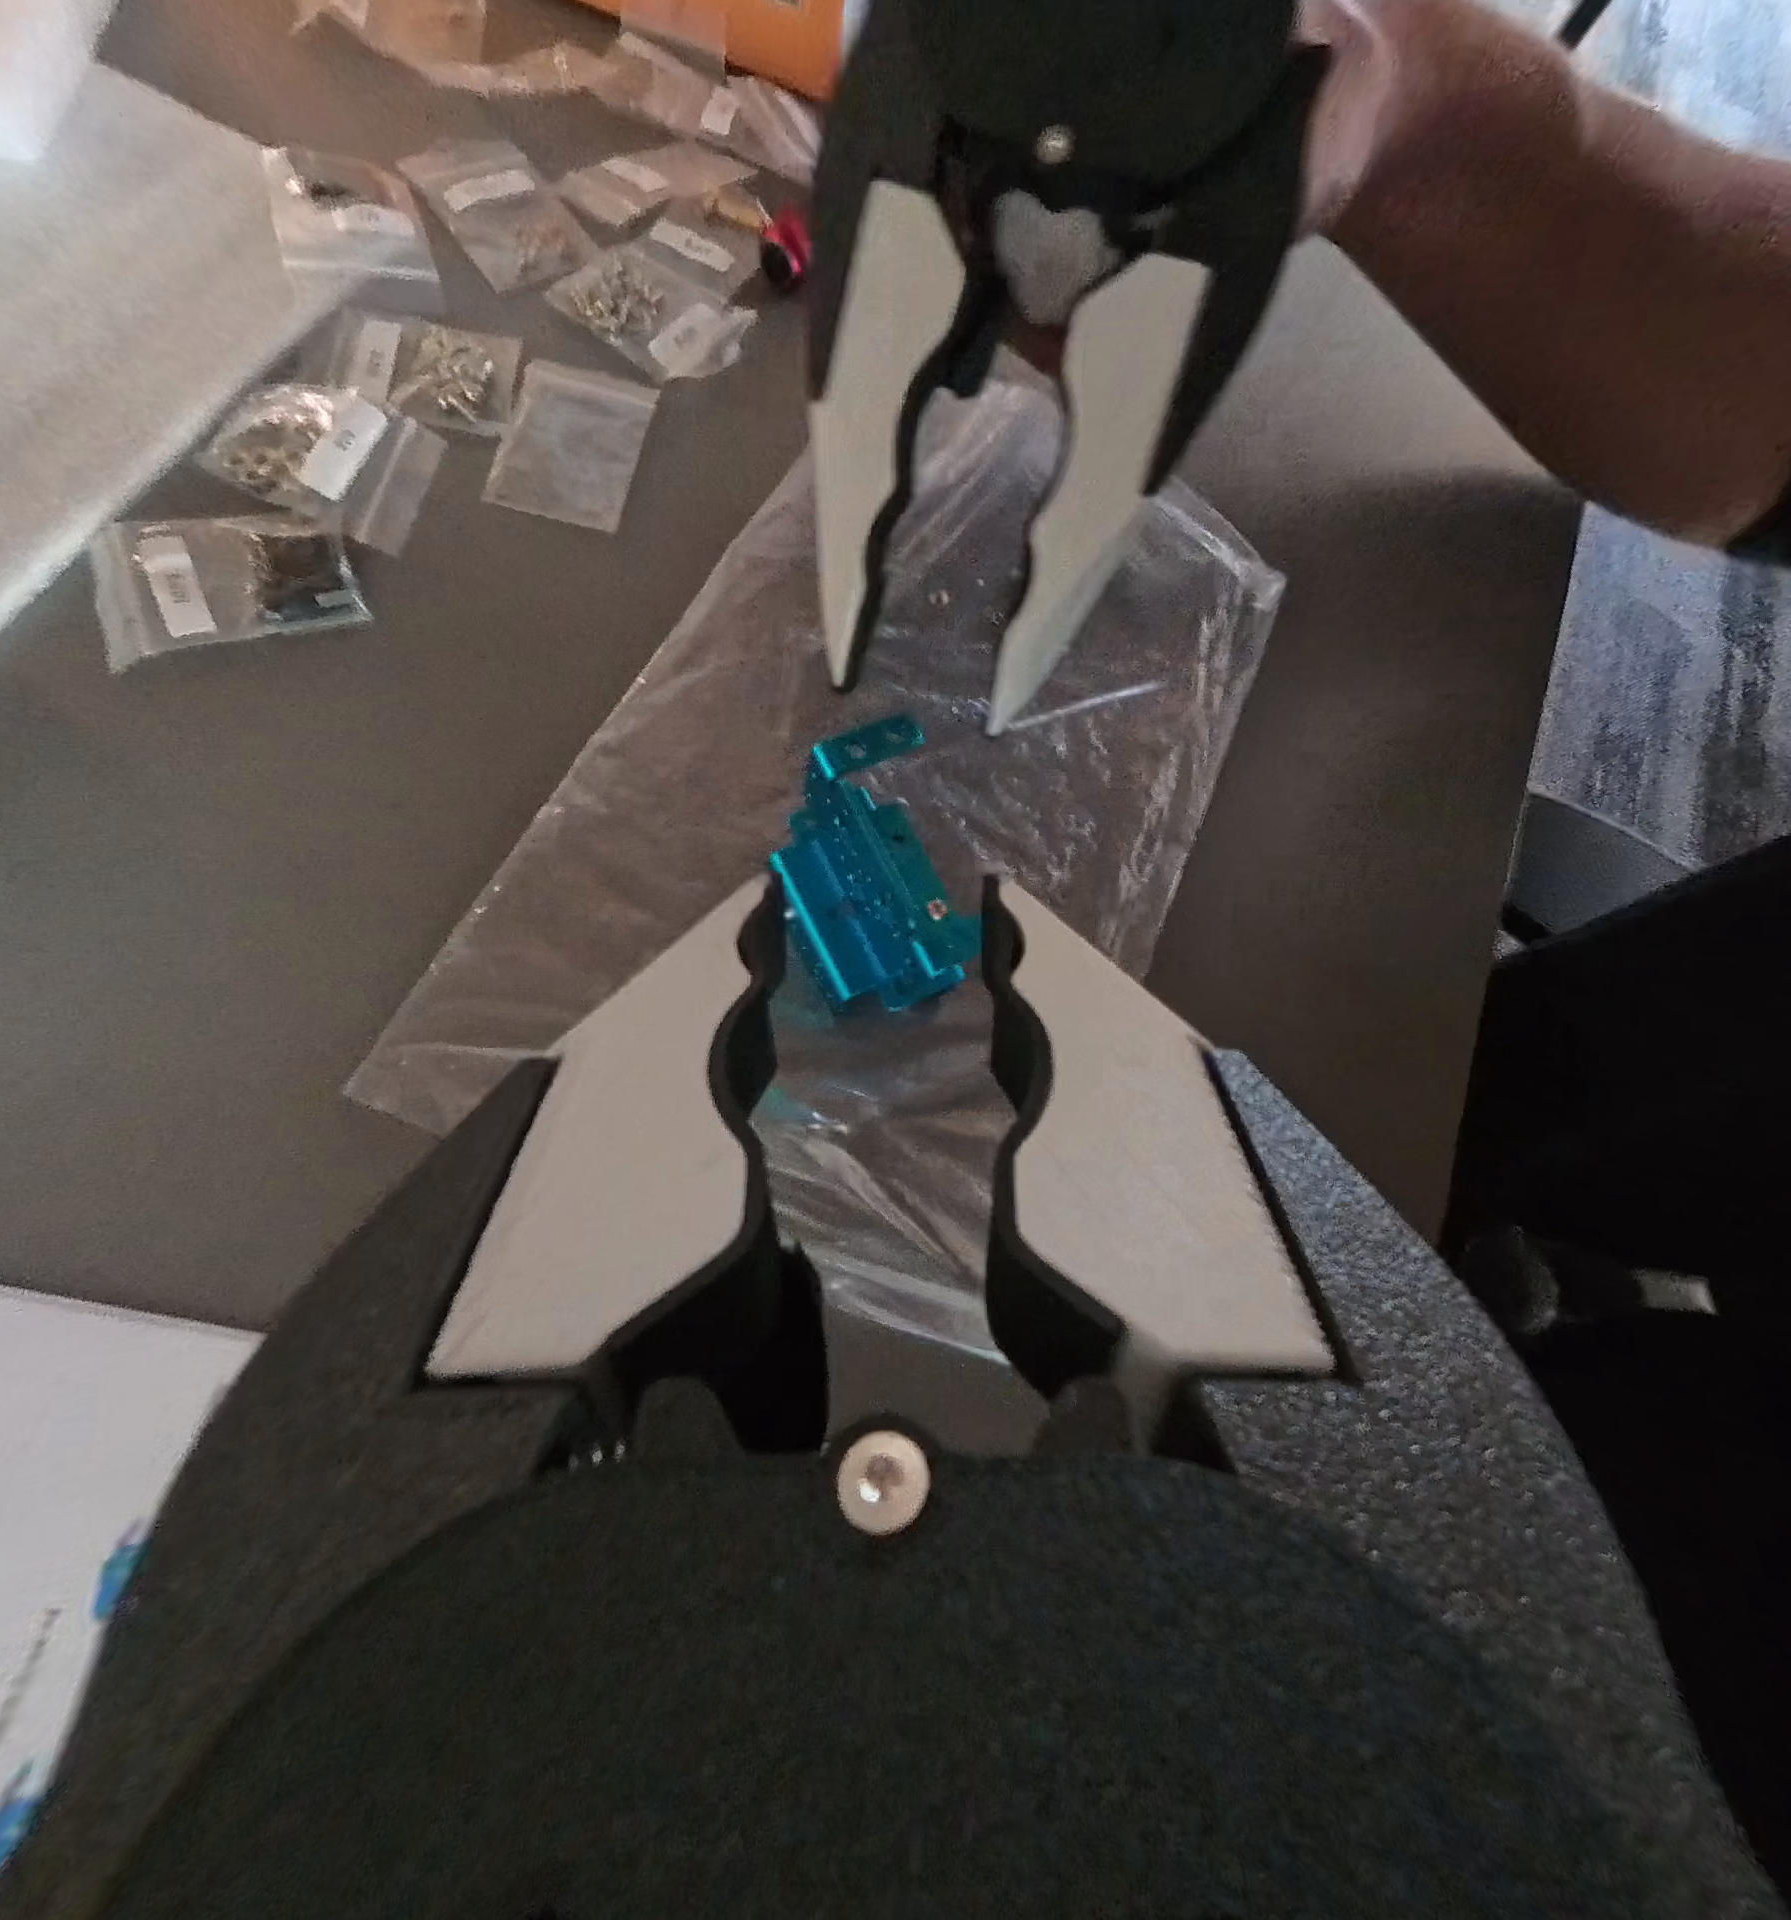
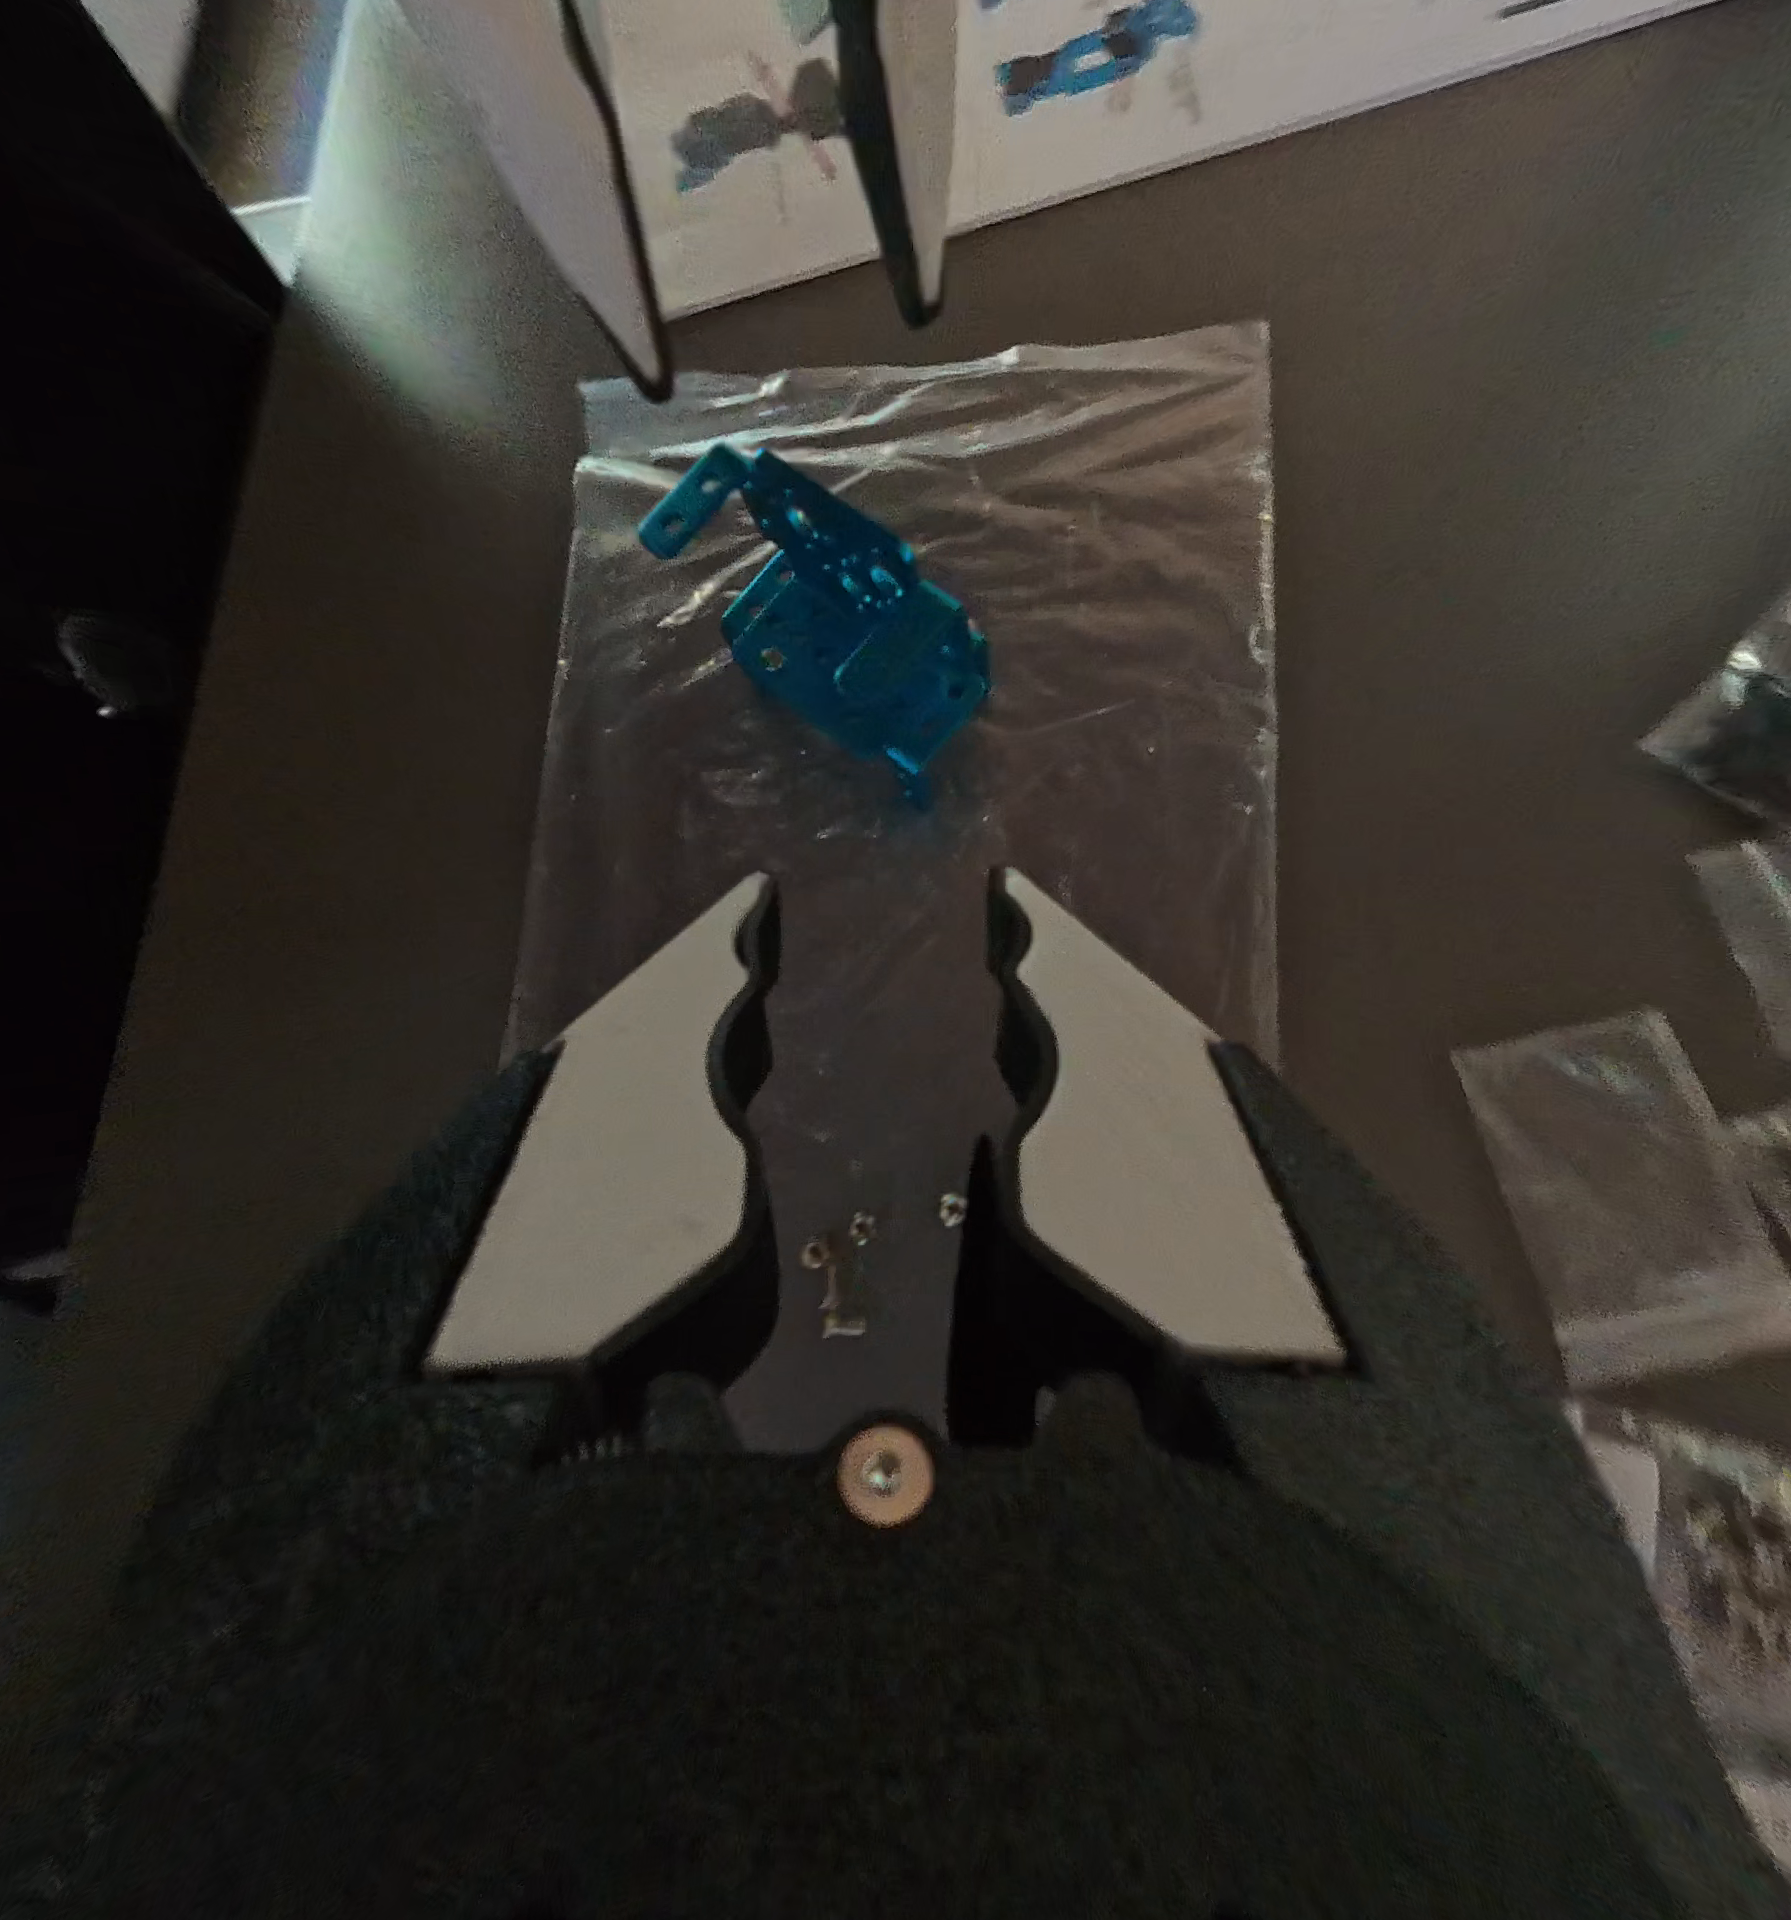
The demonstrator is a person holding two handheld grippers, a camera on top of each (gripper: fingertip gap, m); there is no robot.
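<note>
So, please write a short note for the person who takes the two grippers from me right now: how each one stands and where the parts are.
Left gripper: open, empty, tips just short of the blue metal bracket assembly.
Right gripper: open, empty, a little behind the assembly, over the small loose screws.
The assembly lies on a flat clear plastic bag on the dark table; neither gripper touches it.
Small bags of hardware lie to one side, printed sheets at the table edge.
Nothing is gripped yet.

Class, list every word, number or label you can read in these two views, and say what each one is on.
White labels on the small clear bags: too blurred to read.
Printed sheet: blurred too.
Nothing else is legible.
</note>
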